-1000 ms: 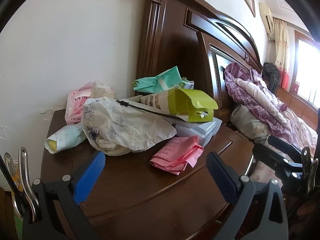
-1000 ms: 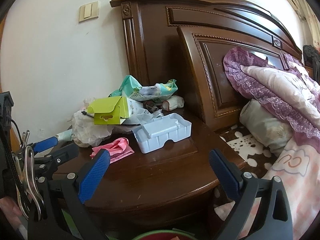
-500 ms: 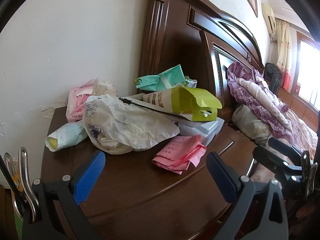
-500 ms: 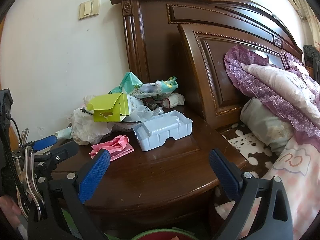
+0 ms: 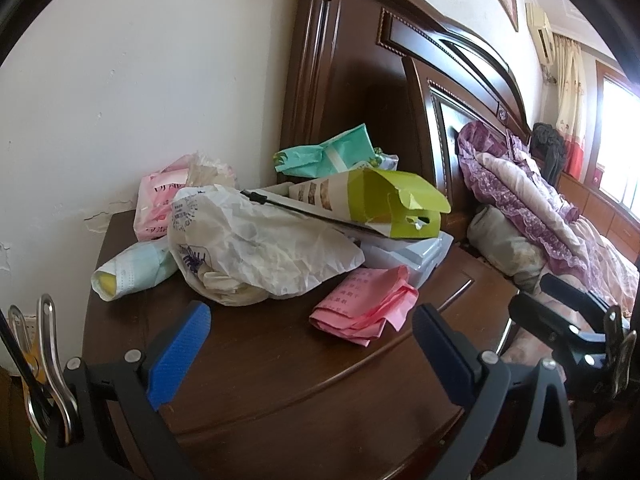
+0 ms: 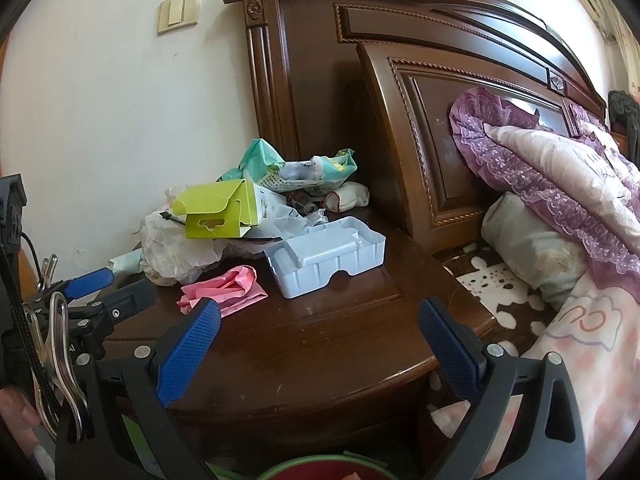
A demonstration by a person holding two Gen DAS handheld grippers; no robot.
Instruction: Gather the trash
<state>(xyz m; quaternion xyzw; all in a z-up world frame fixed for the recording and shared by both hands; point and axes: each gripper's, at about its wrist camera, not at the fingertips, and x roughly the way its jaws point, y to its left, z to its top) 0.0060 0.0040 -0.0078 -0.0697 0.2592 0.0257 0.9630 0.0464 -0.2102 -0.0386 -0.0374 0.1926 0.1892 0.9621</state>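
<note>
Trash is piled at the back of a dark wooden nightstand (image 5: 280, 368) (image 6: 320, 336). A crumpled white bag (image 5: 260, 252) (image 6: 172, 248), a lime-green carton (image 5: 392, 204) (image 6: 218, 210), a folded pink wrapper (image 5: 364, 306) (image 6: 226, 288), a white plastic tray (image 6: 324, 254) (image 5: 416, 254), teal packets (image 5: 328, 152) (image 6: 260, 160) and a pink packet (image 5: 160, 204) lie there. My left gripper (image 5: 312, 336) is open, low over the front of the top, just short of the pink wrapper. My right gripper (image 6: 320, 328) is open above the front edge, short of the tray.
A carved headboard (image 6: 440, 92) rises behind the nightstand. A bed with a purple-frilled quilt (image 6: 560, 176) and pillows lies to the right. A red and green bin rim (image 6: 320, 468) shows below the right gripper. The white wall (image 5: 140, 80) has a light switch (image 6: 178, 12).
Both grippers have crept slightly closer to the nightstand; the pile looks a little larger. Nothing on the top has moved, and both stay open.
</note>
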